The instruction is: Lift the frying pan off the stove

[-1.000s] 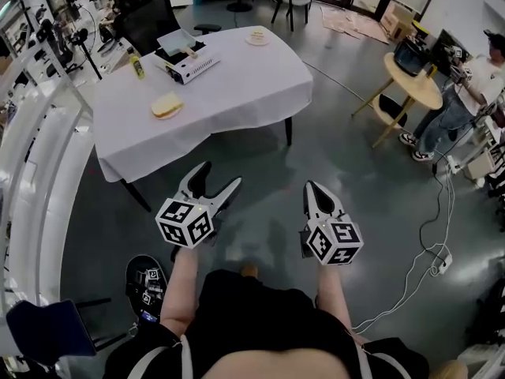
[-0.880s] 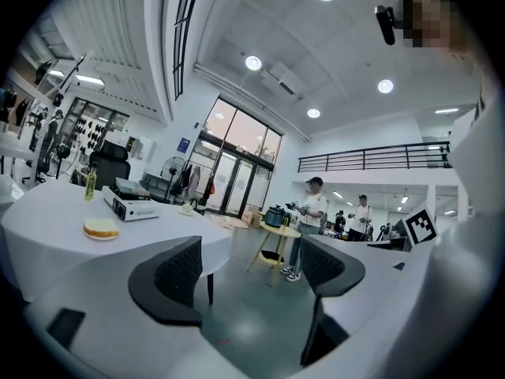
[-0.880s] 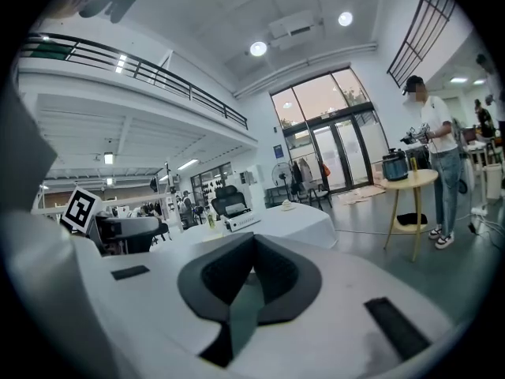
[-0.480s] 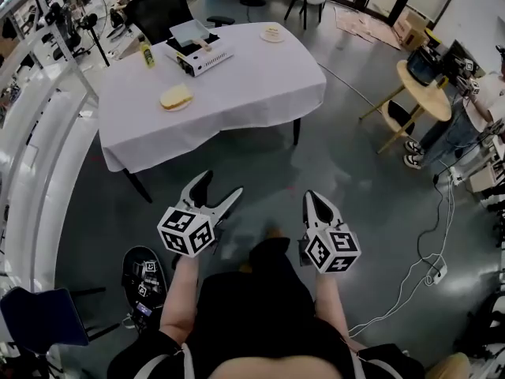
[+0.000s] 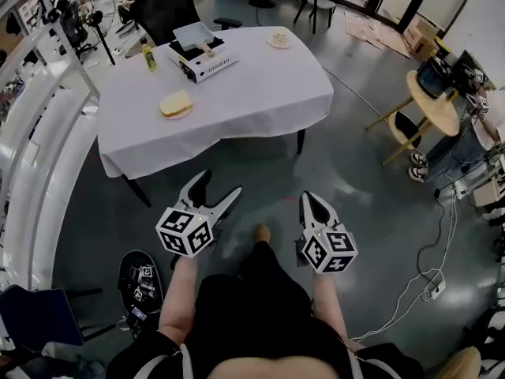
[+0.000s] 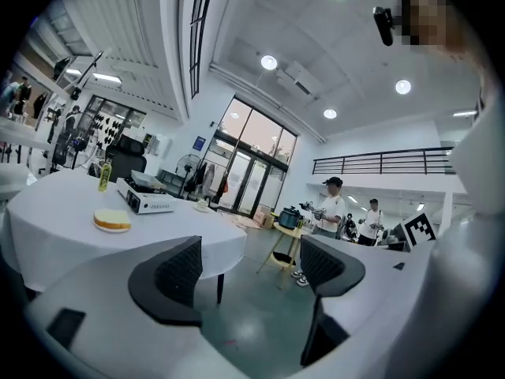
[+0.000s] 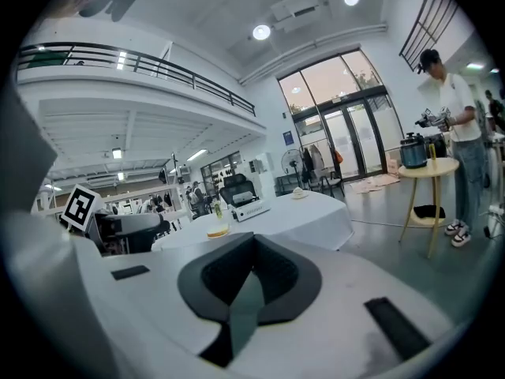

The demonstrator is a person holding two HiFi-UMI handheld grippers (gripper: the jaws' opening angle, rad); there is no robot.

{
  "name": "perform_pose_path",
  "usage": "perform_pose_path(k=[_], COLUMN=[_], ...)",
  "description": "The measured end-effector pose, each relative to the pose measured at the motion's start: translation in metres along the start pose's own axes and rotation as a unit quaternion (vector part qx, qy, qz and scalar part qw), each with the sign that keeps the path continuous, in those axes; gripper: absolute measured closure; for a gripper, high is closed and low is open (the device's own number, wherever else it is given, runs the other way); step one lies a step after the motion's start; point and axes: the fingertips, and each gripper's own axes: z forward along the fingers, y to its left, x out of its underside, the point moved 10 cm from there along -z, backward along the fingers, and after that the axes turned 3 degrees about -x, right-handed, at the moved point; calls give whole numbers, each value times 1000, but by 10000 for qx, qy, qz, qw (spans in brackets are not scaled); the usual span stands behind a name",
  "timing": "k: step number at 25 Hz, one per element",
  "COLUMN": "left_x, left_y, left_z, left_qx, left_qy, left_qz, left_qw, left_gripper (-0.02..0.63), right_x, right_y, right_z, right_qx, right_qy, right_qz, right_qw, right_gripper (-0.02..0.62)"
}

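The frying pan (image 5: 194, 36) is a pale, squarish pan sitting on a white portable stove (image 5: 206, 62) at the far side of a white-clothed table (image 5: 260, 85). Both grippers hang over the grey floor, well short of the table. My left gripper (image 5: 217, 186) is open with nothing between its dark pads. My right gripper (image 5: 312, 203) is shut and empty. In the left gripper view the stove (image 6: 147, 202) shows small on the table beyond the left gripper (image 6: 252, 271). In the right gripper view the stove (image 7: 247, 208) is far beyond the right gripper (image 7: 251, 273).
On the table lie bread on a plate (image 5: 175, 104), a yellow bottle (image 5: 147, 55) and a small plate (image 5: 278, 39). A black office chair (image 5: 166, 10) stands behind it. At the right are a round wooden table (image 5: 436, 101), a person (image 5: 483, 113) and a floor cable (image 5: 414, 267).
The table has drawn a little nearer and lower in the head view as the person steps forward. Both grippers keep their pose, left open and right shut.
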Motion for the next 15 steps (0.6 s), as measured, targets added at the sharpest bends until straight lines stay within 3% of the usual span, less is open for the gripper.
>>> perform_pose_path(k=[15], left_x=[-60], left_y=[42], left_z=[133], left_qx=[-270], left_qy=[-210], left_qz=[26], left_qw=[9994], left_gripper=[207], right_x=[-77], right_y=[-80], right_z=[132], right_qx=[-390], right_qy=[-10], right_qz=[-163], right_qw=[9991], right_gripper=[592])
